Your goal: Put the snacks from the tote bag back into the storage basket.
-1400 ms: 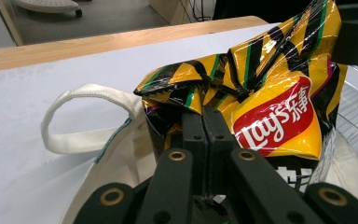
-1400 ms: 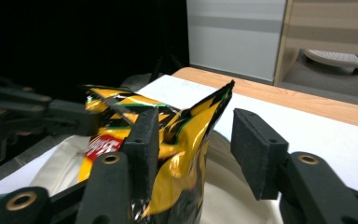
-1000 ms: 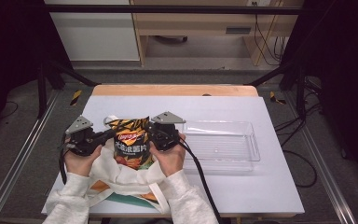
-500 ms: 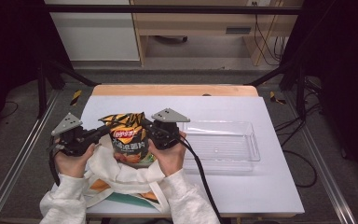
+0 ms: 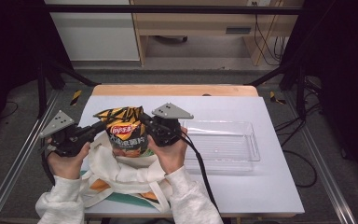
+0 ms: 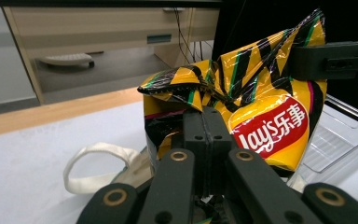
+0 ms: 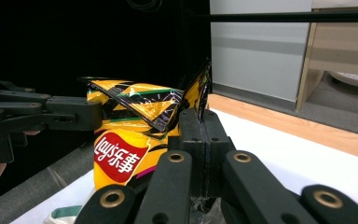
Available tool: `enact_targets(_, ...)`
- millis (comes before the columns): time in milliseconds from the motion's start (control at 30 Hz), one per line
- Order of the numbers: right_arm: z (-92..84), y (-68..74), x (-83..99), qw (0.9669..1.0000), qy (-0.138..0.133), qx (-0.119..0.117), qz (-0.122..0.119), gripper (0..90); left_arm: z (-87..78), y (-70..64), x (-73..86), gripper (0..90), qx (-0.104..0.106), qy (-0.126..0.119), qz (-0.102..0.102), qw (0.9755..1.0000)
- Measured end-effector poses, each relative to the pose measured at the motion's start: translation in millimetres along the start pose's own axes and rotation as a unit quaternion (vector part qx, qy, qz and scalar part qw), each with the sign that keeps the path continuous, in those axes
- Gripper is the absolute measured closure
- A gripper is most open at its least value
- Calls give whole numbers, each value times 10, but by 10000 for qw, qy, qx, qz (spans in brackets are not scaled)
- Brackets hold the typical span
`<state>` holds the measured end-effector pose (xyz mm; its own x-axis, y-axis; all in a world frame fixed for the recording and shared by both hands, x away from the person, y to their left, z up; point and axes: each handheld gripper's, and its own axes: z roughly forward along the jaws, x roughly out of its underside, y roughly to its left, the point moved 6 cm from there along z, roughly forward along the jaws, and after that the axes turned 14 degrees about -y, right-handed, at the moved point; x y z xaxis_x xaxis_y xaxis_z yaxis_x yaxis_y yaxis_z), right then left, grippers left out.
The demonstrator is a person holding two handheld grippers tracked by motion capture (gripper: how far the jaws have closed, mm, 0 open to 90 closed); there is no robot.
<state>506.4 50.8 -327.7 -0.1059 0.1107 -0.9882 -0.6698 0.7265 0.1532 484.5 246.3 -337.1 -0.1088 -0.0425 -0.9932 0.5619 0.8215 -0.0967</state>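
Observation:
A yellow and black Lay's chip bag (image 5: 126,134) hangs upright over the mouth of a white tote bag (image 5: 121,173) at the table's front left. My left gripper (image 5: 100,127) is shut on the bag's left top edge, and my right gripper (image 5: 144,122) is shut on its right top edge. In the left gripper view the jaws (image 6: 204,122) pinch the crumpled foil of the chip bag (image 6: 265,116), with the right gripper (image 6: 310,60) on the far corner. In the right gripper view the jaws (image 7: 199,122) clamp the chip bag (image 7: 121,149) beside the left gripper (image 7: 87,116).
A clear plastic tray (image 5: 242,161) lies empty on the white table (image 5: 261,191), just right of my right hand. The tote's handle (image 6: 91,161) loops out on the tabletop. A wooden strip (image 5: 172,90) edges the far side, with cabinets beyond.
Both hands have risen, lifting the chip bag higher out of the tote bag. The left gripper has also shifted a little to the left.

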Motion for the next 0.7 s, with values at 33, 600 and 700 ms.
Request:
enact_targets(33, -9, 3, -36, 10000, -22, -14, -20, 900, -7, -13, -23, 900, -12, -27, 24, 10000)
enact_targets(600, -145, -45, -342, 9997, -212, 33, -135, 900, 22, -245, -305, 900, -53, -352, 210, 9991)
enact_targets(700, -176, -60, -415, 9996, -232, 43, -179, 900, 45, -281, -365, 900, -36, -371, 211, 9991)
